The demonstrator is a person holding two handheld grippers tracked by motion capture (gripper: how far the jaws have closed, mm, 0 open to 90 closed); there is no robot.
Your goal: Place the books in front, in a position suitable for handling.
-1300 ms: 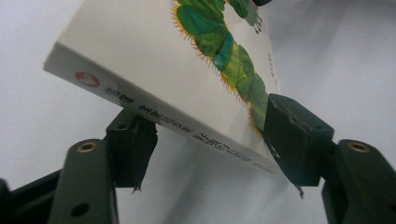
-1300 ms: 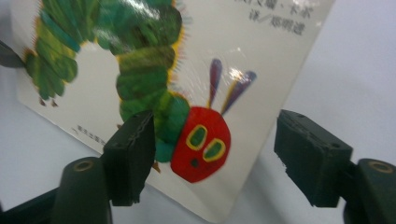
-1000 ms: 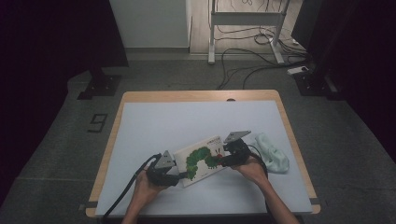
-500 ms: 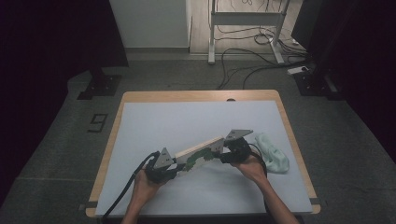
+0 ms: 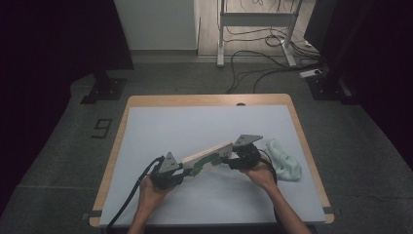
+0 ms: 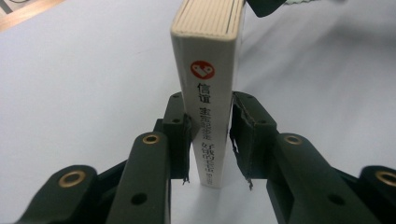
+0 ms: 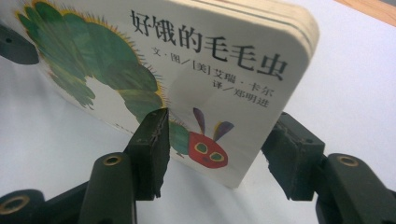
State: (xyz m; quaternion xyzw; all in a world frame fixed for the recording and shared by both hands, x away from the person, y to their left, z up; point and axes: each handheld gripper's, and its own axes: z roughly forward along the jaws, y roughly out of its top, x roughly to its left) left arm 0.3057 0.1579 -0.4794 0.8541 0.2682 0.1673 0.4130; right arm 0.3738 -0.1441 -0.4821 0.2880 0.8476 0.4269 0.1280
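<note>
Left tool (image 5: 181,170), near-left on the surface (image 5: 195,126): pinching the book (image 5: 207,157) by its spine (image 6: 208,116), one pad flat against each face, having just been closing onto it. Right tool (image 5: 233,161), a little farther and to the right: also just closing, one pad pressed on the printed cover (image 7: 187,56) beside the caterpillar's red head, the other tucked round the back by the rounded corner; contact there hidden, though likely a grip across the thickness.

Between the two, the book raised off the surface, standing on its long edge and slanting up from near-left to far-right. Just right of the right tool, lying apart: a crumpled pale cloth (image 5: 285,163).

Probable handling: thick board pages, so stiff and unlikely to bend or sag when carried by its ends; moderately light. Glossy cover, so likely slippery under a shallow pinch, especially at the rounded corners. Best held across the thickness, pads well in from the edge, close to the spine where the block is most solid. Not fragile, but liable to twist out of a single corner grip; safer with both ends kept level.
</note>
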